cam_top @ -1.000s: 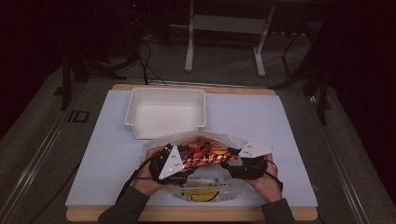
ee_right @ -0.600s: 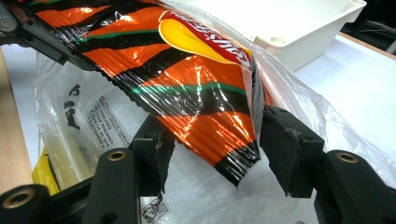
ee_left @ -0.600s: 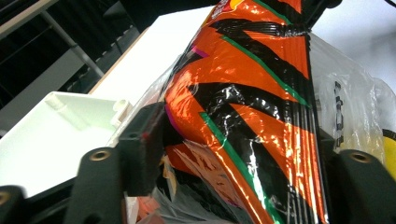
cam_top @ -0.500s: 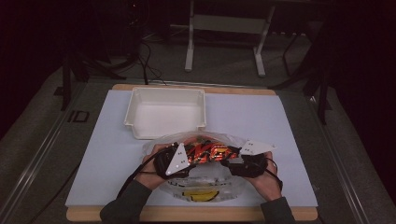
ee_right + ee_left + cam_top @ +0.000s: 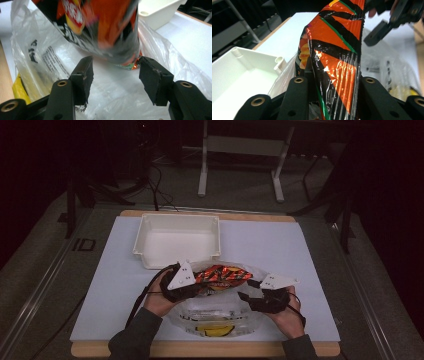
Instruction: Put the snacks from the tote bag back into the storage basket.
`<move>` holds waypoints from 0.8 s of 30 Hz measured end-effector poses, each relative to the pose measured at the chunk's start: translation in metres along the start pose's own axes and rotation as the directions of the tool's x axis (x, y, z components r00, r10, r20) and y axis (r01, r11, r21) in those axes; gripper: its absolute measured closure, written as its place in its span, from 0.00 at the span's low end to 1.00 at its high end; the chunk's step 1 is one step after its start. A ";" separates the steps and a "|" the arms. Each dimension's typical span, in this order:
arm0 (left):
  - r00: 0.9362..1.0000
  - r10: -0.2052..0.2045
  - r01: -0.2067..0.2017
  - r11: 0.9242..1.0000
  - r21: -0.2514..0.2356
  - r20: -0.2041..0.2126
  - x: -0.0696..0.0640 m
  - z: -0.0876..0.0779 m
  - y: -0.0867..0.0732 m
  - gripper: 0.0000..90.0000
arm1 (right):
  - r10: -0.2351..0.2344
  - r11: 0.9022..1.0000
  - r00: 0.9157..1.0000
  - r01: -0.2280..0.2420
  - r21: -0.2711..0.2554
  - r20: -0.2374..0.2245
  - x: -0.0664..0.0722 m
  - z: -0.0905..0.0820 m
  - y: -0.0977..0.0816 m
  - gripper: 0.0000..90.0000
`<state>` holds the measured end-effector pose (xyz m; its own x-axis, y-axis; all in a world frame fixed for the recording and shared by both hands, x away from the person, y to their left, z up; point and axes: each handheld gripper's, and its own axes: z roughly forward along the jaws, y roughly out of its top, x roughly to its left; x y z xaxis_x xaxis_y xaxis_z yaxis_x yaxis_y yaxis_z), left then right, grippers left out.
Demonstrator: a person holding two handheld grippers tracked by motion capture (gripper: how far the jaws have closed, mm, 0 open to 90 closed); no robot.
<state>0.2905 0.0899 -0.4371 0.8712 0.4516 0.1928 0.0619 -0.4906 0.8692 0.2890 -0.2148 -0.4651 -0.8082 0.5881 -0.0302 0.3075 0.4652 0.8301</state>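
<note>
Containers come first: a shallow white rectangular plastic tray (image 5: 177,240) sits toward the far side of the pale blue table mat (image 5: 310,250), and its pale floor looks bare. Nearer the person lies a crinkled clear plastic bag with black print and a yellow patch (image 5: 215,317), its mouth turned toward the tray. A shiny orange and black foil snack packet (image 5: 222,274) lies at that mouth, one end lifted toward the left hand, the other resting on the clear film. The left gripper (image 5: 192,287) has just been closing its jaws, and in the left gripper view the snack packet (image 5: 337,57) stands squeezed between the two black jaws, which press on its crumpled foil from both sides, so it is gripped. The white tray (image 5: 239,75) shows just beside that grip. The right gripper (image 5: 247,297) rests over the clear bag, well short of the packet's middle. In the right gripper view its fingers (image 5: 83,75) stand wide apart, pressing on nothing, with the packet's blurred end (image 5: 105,32) just beyond their tips and the clear bag (image 5: 117,97) spread beneath them.
</note>
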 end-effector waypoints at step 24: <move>0.961 -0.240 0.246 0.969 -0.027 0.134 0.028 -0.014 0.007 0.87 | 0.014 1.000 1.000 -0.013 0.026 -0.011 0.004 0.004 -0.019 0.50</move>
<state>0.3087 0.1101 -0.4190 0.8880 0.4520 -0.0844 0.2608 -0.3439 0.9020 0.2819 -0.2191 -0.4830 -0.8092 0.5874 -0.0130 0.3313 0.4745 0.8156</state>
